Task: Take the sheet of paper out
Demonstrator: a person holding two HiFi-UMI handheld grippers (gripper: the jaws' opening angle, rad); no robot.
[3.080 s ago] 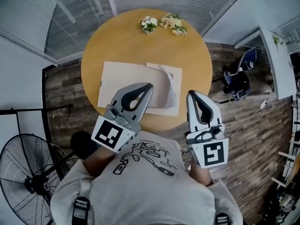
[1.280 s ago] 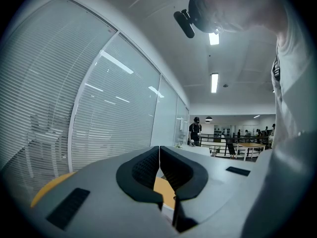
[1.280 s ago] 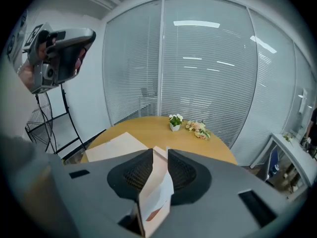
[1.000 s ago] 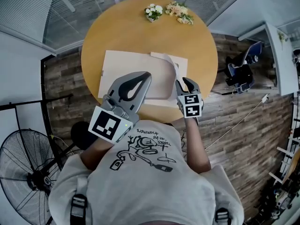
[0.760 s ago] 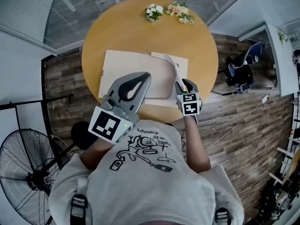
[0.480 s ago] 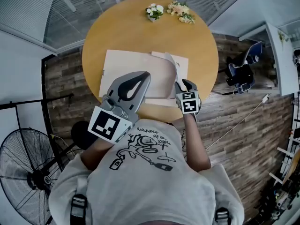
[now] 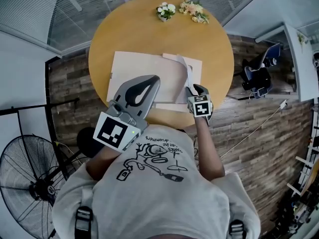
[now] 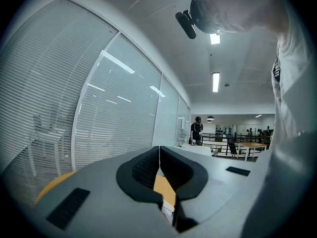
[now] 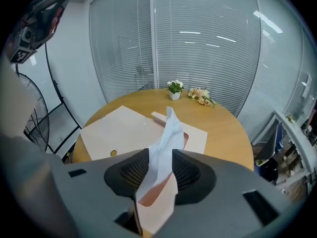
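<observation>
A beige paper envelope (image 7: pixel 144 76) lies flat on the round wooden table (image 7: pixel 149 29). A white sheet of paper (image 7: pixel 186 71) curls up out of its right end. My right gripper (image 7: pixel 195 89) sits low at the envelope's near right edge. In the right gripper view the sheet (image 9: pixel 168 128) stands between the jaws of the right gripper (image 9: pixel 161 155), which have just been opening; a gap shows beside the paper. A beige edge of the envelope (image 9: pixel 124 133) also runs under the jaws. My left gripper (image 7: pixel 157 78) hovers high over the envelope's near side, shut and holding nothing (image 8: pixel 159 148).
Two small flower bunches (image 7: pixel 167 10) (image 7: pixel 194 10) stand at the table's far edge. A standing fan (image 7: pixel 30 183) is on the floor at the near left. A dark chair (image 7: pixel 256 76) stands right of the table. Glass walls with blinds close off the far side.
The right gripper came down from near the head to the envelope's near right edge, then sank a little lower over the sheet. The left gripper kept still.
</observation>
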